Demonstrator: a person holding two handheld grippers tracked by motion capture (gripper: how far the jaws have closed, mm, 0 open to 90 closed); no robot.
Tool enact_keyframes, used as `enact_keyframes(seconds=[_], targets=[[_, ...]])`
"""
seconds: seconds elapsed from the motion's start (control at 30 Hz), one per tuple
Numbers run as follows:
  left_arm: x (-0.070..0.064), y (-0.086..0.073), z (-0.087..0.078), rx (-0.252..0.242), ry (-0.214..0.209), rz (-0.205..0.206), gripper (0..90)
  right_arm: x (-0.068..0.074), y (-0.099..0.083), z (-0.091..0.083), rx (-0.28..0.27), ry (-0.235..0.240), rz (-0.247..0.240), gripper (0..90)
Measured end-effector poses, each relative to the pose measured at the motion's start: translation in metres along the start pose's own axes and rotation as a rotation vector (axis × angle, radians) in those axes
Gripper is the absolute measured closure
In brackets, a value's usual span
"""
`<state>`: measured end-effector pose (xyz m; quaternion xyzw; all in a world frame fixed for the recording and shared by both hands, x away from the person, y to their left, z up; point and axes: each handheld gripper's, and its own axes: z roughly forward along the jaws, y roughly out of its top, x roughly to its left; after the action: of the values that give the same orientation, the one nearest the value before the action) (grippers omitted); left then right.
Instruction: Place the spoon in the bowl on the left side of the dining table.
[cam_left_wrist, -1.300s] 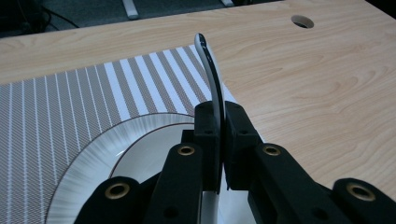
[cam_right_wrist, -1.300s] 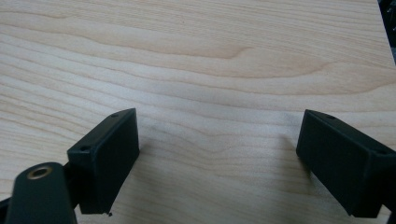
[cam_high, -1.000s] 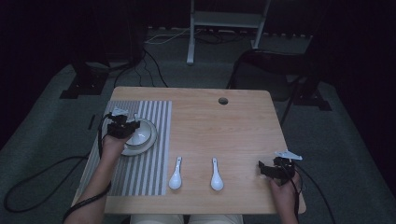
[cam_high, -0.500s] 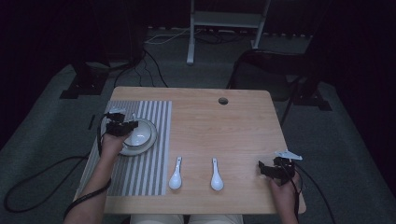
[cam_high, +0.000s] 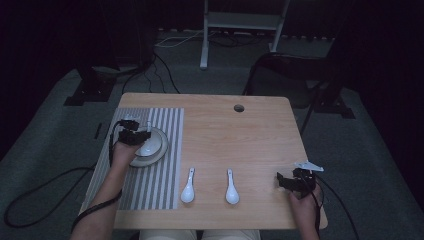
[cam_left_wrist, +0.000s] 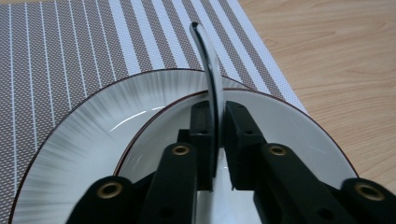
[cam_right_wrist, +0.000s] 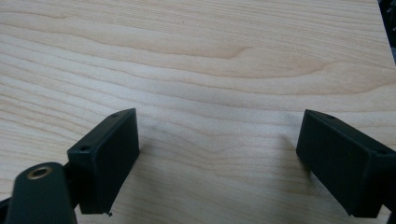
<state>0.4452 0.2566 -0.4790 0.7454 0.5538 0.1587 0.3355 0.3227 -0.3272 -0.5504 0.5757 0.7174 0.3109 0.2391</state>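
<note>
Above the glossy round plate (cam_left_wrist: 93, 140), left tool (cam_left_wrist: 214, 135) pinches a curved spoon (cam_left_wrist: 210, 70).

A light wooden table (cam_high: 260, 135) with a round cable hole (cam_high: 239, 108) stands on grey carpet (cam_high: 65, 130). Behind it, a white metal stand (cam_high: 243, 22) and black cables (cam_high: 165, 70) fade into darkness.

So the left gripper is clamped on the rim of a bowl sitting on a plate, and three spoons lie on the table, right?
Not quite: the high view shows two spoons, not three. The left gripper does clamp the bowl rim, bowl on plate.
</note>
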Motion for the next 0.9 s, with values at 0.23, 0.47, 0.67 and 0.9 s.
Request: enact_keyframes(seconds=[0.23,0.47,0.67,0.9], targets=[[-0.004,0.001,0.0,0.005,0.003,0.019,64.1,0.0,0.0,0.0,0.0,0.0,0.0,12.4],[-0.008,-0.008,-0.01,-0.019,0.052,0.027,46.2,0.0,0.0,0.0,0.0,0.0,0.0,12.5],[-0.013,-0.015,-0.021,-0.018,0.079,0.015,28.0,0.0,0.0,0.0,0.0,0.0,0.0,12.5],[-0.02,-0.018,-0.033,-0.018,0.027,0.031,18.0,0.0,0.0,0.0,0.0,0.0,0.0,12.5]])
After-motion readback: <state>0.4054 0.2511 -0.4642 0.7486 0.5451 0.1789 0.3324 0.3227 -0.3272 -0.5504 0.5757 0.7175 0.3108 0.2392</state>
